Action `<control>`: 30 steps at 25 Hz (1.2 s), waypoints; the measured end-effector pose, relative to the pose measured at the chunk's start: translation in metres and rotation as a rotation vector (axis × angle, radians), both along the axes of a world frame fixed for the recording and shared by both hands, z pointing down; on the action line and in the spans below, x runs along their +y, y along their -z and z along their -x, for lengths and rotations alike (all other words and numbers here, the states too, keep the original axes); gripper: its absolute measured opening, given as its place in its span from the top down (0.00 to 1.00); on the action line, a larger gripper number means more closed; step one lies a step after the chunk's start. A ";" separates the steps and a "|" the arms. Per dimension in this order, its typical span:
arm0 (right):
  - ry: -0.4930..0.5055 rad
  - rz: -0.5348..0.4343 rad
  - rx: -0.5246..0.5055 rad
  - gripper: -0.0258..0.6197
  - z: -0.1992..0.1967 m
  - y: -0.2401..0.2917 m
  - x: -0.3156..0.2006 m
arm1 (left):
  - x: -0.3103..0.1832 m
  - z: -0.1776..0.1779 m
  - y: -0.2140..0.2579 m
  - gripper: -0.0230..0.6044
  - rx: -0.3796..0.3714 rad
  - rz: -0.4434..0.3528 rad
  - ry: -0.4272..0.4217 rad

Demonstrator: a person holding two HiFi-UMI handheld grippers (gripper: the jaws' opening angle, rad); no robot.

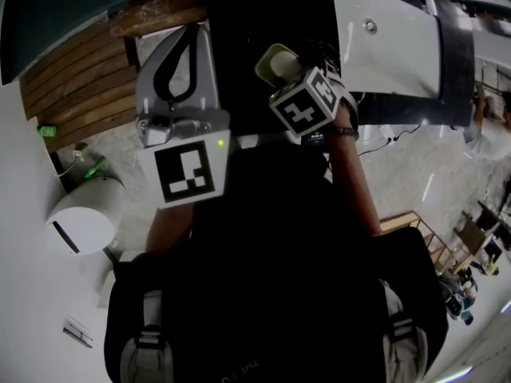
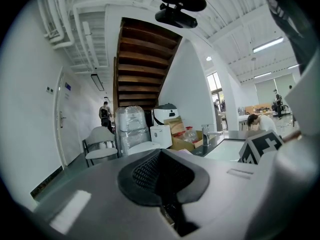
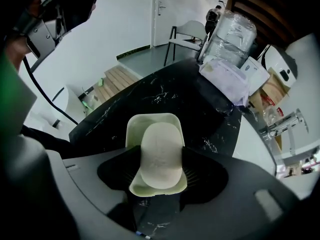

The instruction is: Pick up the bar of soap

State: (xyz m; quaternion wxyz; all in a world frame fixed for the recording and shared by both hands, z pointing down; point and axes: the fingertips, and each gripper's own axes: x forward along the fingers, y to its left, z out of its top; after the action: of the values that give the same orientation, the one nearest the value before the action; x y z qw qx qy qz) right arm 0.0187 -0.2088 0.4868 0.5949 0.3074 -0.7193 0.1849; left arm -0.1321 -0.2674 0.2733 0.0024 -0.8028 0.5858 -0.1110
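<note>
Got the right claw (image 3: 161,155) pinched onto the bar of soap (image 3: 160,139), which lies in a pale dish (image 3: 150,120) over the dark worktop (image 3: 165,91). Got the left claw (image 2: 160,156) closed on nothing, aimed off at the room. Could squirt out sideways, looking slick and rounded with only its edges pinched. Might drag the dish up too, then drop it. Can't tell whether the dish touches the worktop; barely shows in head view.

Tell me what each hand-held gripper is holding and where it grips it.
The right hand-held gripper clamps the soap by its long sides, mid-length. The left hand-held gripper holds nothing.
</note>
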 end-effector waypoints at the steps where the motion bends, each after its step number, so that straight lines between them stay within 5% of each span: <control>1: -0.001 0.000 0.003 0.53 0.000 -0.001 0.000 | -0.001 0.000 -0.001 0.96 0.000 0.001 0.000; 6: -0.004 -0.054 -0.039 0.53 -0.002 -0.001 -0.002 | 0.001 0.000 0.000 0.96 0.004 -0.006 0.000; 21: -0.217 -0.170 -0.583 0.54 0.001 0.047 -0.016 | 0.003 0.006 0.008 0.96 -0.008 -0.016 0.004; 30: -0.242 -0.281 -0.796 0.54 0.002 0.104 -0.028 | 0.003 0.007 0.013 0.96 -0.008 -0.028 -0.002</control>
State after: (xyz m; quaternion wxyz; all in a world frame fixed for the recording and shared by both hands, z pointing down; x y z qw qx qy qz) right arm 0.0172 -0.2371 0.3825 0.1977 0.3721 -0.8695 0.2576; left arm -0.1391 -0.2649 0.2601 0.0160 -0.8030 0.5863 -0.1062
